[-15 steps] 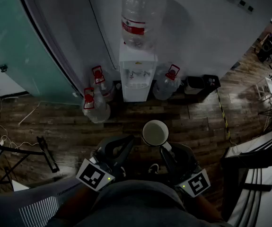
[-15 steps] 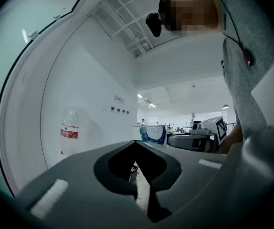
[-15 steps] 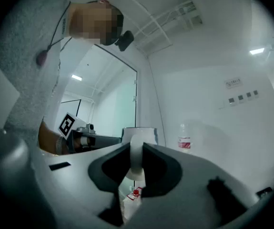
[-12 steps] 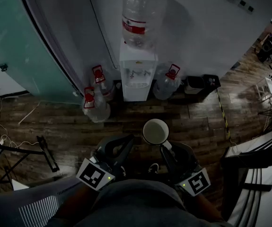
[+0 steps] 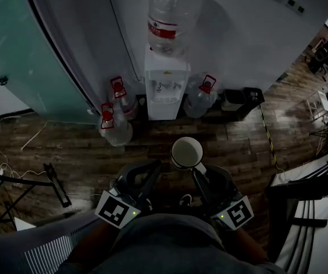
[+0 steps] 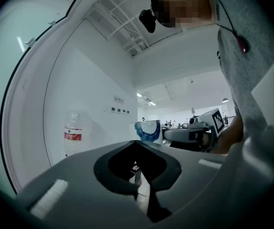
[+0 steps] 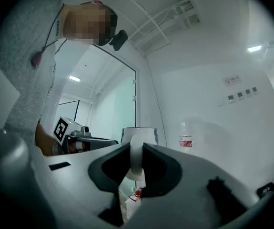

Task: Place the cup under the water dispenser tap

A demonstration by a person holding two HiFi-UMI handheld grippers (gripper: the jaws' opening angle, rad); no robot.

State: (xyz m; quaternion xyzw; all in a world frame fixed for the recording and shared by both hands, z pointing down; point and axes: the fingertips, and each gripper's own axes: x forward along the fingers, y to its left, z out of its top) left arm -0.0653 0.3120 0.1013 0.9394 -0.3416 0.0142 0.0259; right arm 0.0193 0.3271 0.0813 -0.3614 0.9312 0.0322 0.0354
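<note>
Both tools have crept forward a touch, and the cup (image 5: 187, 153) now sits slightly nearer the water dispenser (image 5: 166, 73) than it did a moment ago. The right tool (image 5: 195, 169) is clamped on the cup's handle (image 7: 136, 159), pinching the white loop from both sides. The cup is upright just beyond its tips, mouth up. The left tool (image 5: 150, 169), just to the left of the right one, has its jaws closed together on nothing and plays no part yet.

From the right tool, the dispenser is ahead, a shade to the left and well apart. Spare bottles (image 5: 116, 127) stand on the floor to either side of it.

To do this step well, I'd say keep the right tool level so the cup stays upright, and carry it forward with a slight drift left toward the recess in the dispenser's front. The taps (image 5: 166, 86) look small and dim from here, so I can't tell them apart. Centre the rim under one, set the base down fully, then let go and draw straight back, keeping clear of the bottle ahead on the right.
</note>
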